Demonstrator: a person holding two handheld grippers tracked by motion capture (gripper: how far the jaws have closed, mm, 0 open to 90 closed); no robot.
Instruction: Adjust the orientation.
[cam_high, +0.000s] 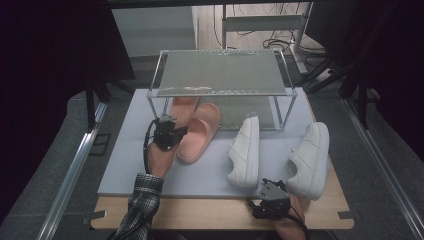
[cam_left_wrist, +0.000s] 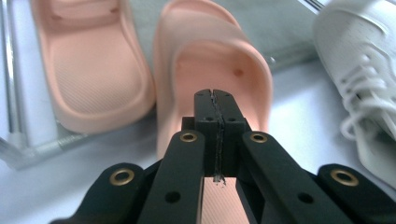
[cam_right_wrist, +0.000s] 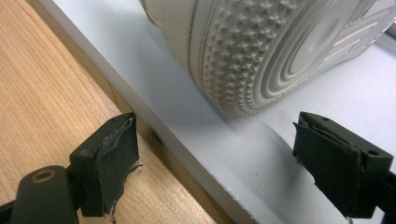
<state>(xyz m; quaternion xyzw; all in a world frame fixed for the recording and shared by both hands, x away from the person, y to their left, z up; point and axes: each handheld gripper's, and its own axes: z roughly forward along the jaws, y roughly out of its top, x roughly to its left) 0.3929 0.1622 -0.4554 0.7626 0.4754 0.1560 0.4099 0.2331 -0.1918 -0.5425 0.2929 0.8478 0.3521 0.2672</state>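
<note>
Two pink slides lie at the rack's left end: one (cam_high: 183, 106) (cam_left_wrist: 88, 70) under the shelf, the other (cam_high: 200, 131) (cam_left_wrist: 212, 60) angled out onto the mat. My left gripper (cam_high: 169, 130) (cam_left_wrist: 215, 109) hovers over the heel end of the outer slide, shut, pads pressed together with nothing between them. Two white sneakers rest on the mat, one in the middle (cam_high: 245, 149) (cam_left_wrist: 364, 79) and one at the right (cam_high: 310, 159), tipped so its studded sole (cam_right_wrist: 261, 51) faces my right gripper. My right gripper (cam_high: 273, 194) (cam_right_wrist: 224, 163) stands open at the mat's front edge, just short of that sole.
A metal rack (cam_high: 220, 72) with a mesh shelf stands at the back of the pale mat (cam_high: 200, 175), which lies on a wooden tabletop (cam_high: 215, 212) (cam_right_wrist: 51, 93). Aluminium rails (cam_high: 75, 165) run along both sides. Cables lie on the floor behind the rack.
</note>
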